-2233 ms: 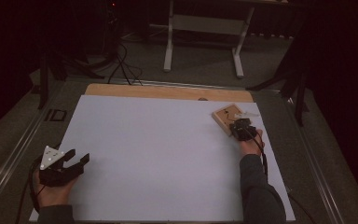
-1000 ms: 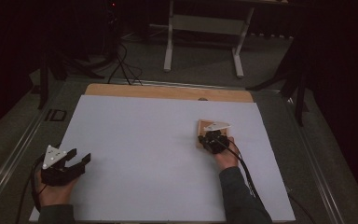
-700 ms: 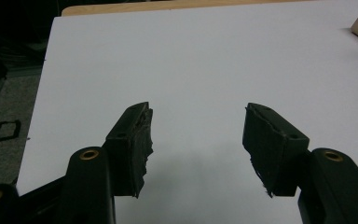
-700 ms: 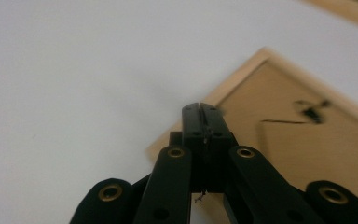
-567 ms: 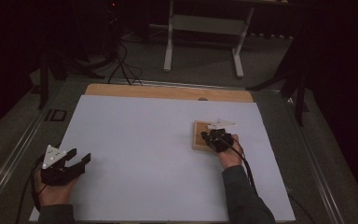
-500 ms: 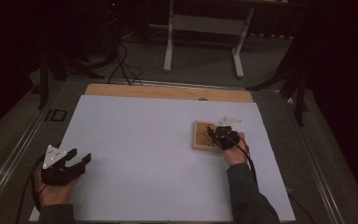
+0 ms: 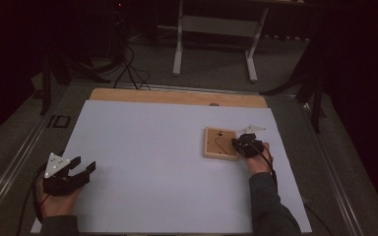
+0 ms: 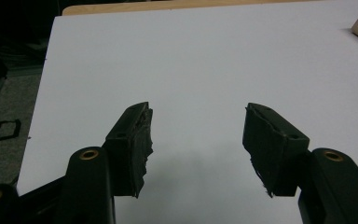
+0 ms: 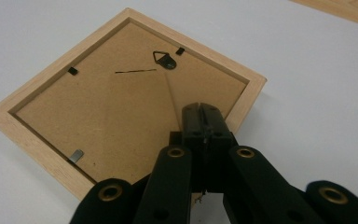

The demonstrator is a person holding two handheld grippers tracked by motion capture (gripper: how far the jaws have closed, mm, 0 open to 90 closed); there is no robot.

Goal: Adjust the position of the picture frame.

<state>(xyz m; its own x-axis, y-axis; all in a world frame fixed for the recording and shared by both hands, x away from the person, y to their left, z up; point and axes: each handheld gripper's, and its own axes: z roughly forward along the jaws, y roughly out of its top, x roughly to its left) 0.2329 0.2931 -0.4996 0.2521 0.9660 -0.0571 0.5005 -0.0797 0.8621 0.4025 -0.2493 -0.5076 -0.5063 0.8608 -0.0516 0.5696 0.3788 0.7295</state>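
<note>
**One frame, two grippers on the white sheet**

One wooden picture frame (image 7: 220, 143) is seen lying face down on the white sheet (image 7: 152, 167), right of its middle. On the frame's back, one hanger hook (image 9: 164, 59) and three small clips are counted. The right gripper (image 7: 241, 144) is placed over the frame's right edge, its jaws pressed together above the backing board (image 9: 121, 107); nothing is seen clamped between them. The left gripper (image 7: 82, 165) is held far left of the frame, jaws apart and empty.

Pale wooden frame (image 9: 121, 100), black fingers (image 9: 200, 121)
</note>
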